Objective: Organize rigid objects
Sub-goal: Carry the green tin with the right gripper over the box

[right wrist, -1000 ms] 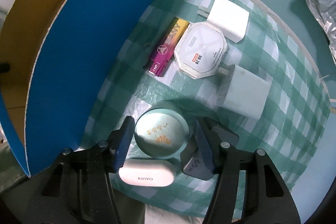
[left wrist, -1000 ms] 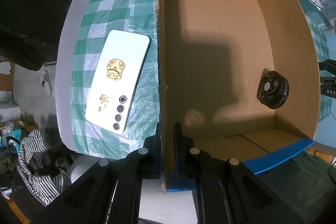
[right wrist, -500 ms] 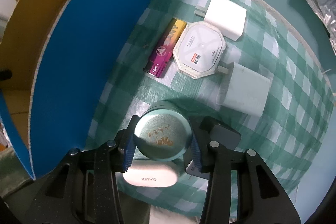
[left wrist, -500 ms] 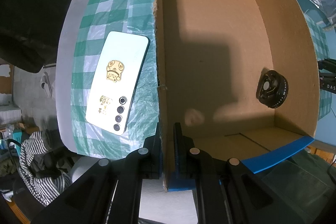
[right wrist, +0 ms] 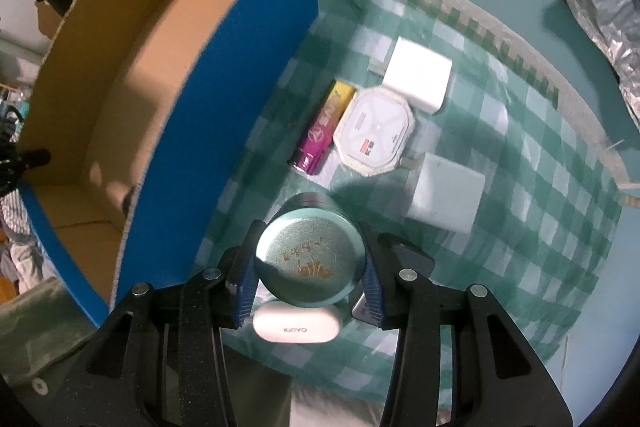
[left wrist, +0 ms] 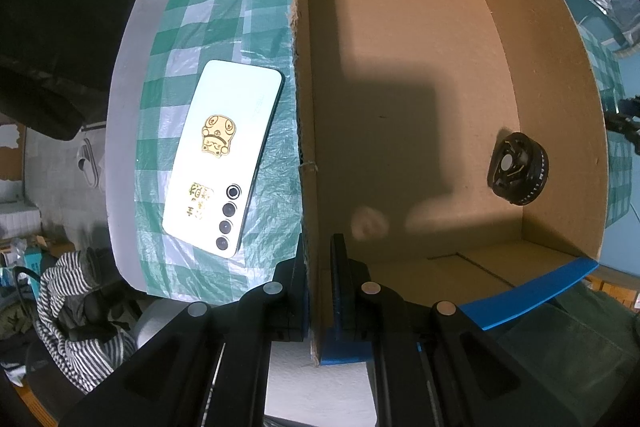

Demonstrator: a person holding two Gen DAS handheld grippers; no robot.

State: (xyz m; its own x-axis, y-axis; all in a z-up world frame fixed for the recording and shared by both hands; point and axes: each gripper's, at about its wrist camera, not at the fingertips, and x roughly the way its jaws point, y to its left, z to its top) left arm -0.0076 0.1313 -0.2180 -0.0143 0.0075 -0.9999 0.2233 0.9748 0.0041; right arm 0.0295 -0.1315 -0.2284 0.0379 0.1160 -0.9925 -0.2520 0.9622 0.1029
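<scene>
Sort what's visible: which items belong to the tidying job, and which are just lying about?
Job: cardboard box, round teal tin in right gripper, left gripper clamping box wall, phone, chargers.
Lying about: striped cloth, foil bag.

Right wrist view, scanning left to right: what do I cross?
Cardboard box → purple-and-yellow pack → octagonal white case → pale square charger → crinkled silver foil.

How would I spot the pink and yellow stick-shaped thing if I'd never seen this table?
Find the blue-sided cardboard box on the green checked cloth. Just outside its blue wall lies the pink and yellow stick, beside an eight-sided white case. It is the only brightly coloured, narrow item among white blocks.
</scene>
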